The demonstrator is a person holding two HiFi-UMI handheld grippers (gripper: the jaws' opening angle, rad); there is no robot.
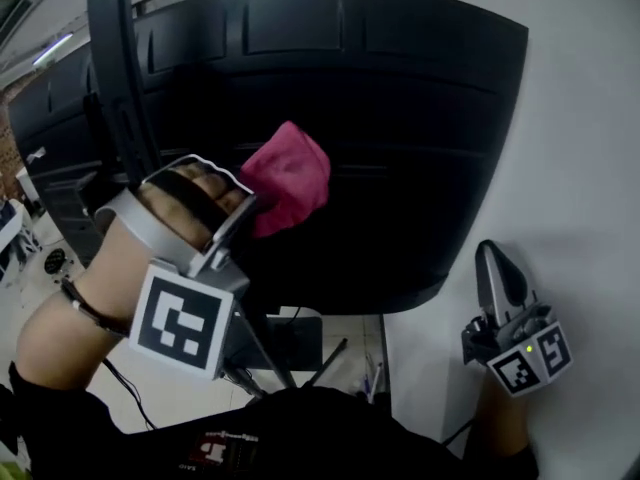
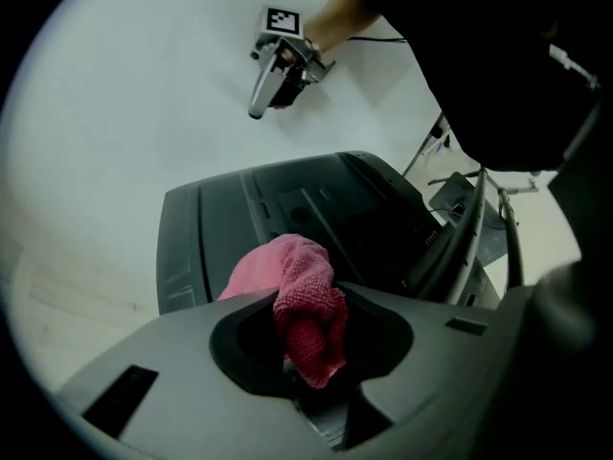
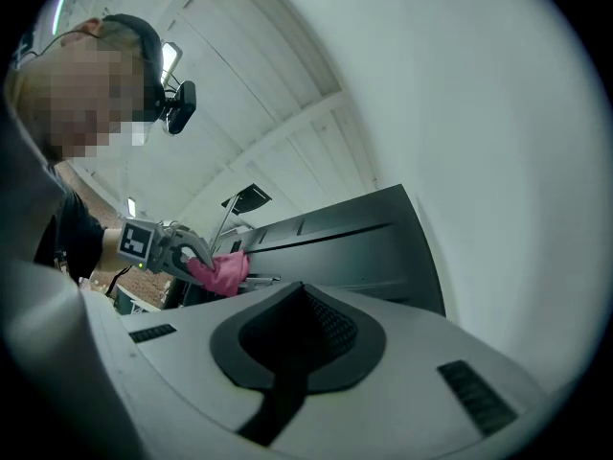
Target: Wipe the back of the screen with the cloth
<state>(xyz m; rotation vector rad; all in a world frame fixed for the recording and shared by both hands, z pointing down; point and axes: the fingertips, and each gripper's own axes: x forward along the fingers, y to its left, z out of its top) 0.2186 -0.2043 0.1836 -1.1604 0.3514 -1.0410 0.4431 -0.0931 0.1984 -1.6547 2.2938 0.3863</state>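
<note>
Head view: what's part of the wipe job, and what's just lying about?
Job:
- pink cloth, gripped in the left tongs
- black back of the screen

Not in use:
- right tongs, shut and empty, off by the white surface
- black pole at upper left

The pink cloth (image 2: 303, 290) is a looped, nubbly weave, soft and matt; the black plastic back of the screen (image 1: 400, 118) is smooth between its moulded ridges, dull with a faint sheen; the plain white surface (image 1: 585, 168) to its right looks smooth and matt; the left gripper (image 2: 306, 348) and right gripper (image 3: 297, 333) have smooth grey plastic shells, the right one's black inner pad finely dimpled.
</note>
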